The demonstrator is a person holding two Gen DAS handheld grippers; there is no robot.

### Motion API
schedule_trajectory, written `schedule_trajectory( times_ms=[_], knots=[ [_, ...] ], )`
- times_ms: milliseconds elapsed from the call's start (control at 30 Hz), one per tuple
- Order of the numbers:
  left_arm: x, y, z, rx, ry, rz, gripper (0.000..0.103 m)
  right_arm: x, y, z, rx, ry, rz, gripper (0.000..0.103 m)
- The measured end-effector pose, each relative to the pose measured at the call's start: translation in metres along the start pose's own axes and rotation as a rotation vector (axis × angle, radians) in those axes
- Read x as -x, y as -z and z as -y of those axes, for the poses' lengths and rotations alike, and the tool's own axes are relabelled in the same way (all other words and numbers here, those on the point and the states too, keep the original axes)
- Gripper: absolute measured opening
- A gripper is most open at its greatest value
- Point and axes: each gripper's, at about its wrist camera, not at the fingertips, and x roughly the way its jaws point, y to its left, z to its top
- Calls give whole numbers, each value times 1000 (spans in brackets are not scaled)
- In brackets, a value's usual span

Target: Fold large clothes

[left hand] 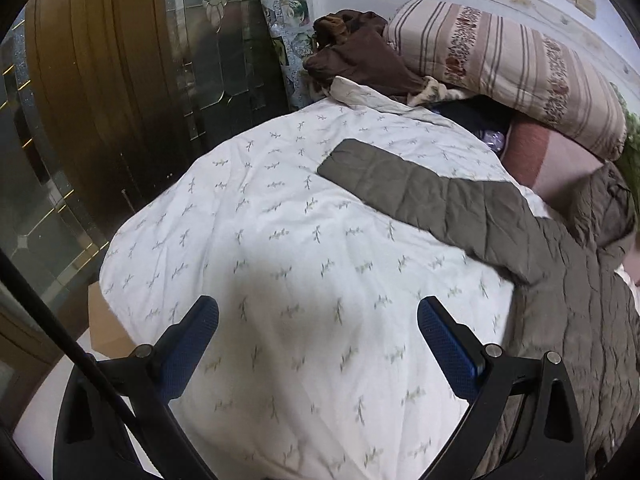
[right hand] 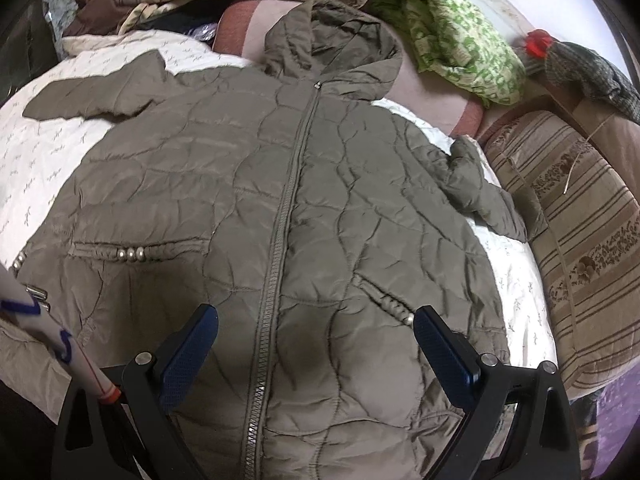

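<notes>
Jacket (right hand: pixel 280 184) lies zipped and face-up on the quilt (left hand: pixel 280 240) — ready for folding; left gripper (left hand: pixel 318 320) and right gripper (right hand: pixel 316 328) hover wide open, empty.

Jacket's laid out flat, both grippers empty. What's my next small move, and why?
Probably send the left gripper forward to the outstretched sleeve and fold it across the jacket: the jacket lies zipped and face up, and both sets of jaws are open and hold nothing.
</notes>
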Motion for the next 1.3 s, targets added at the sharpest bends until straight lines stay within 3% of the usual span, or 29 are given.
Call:
schedule_trajectory(
  times_ms=[400,533,700,867,1033,1200,1267,1300],
  knots=[
    [-85,-49,27,-57,23,-34,100,-15,-22,-35,53,-53,3,100],
    [-118,-68,34,-86,71,-58,100,-23,-25,-47,71,-87,-3,100],
    [-171,-102,30,-12,214,-127,84,-42,-28,-53,72,-101,-45,100],
    [-234,-120,21,165,376,-254,83,-58,-31,-52,31,-143,-79,100],
    [-281,-118,21,297,495,-340,82,-59,-34,-56,59,-144,-43,100],
    [-294,-129,31,313,512,-323,82,-49,-38,-64,90,-176,12,100],
    [-294,-132,29,340,472,-327,56,-43,-43,-69,103,-212,30,100],
    [-293,-132,27,346,430,-341,28,-39,-47,-74,120,-232,44,100]
  ],
)
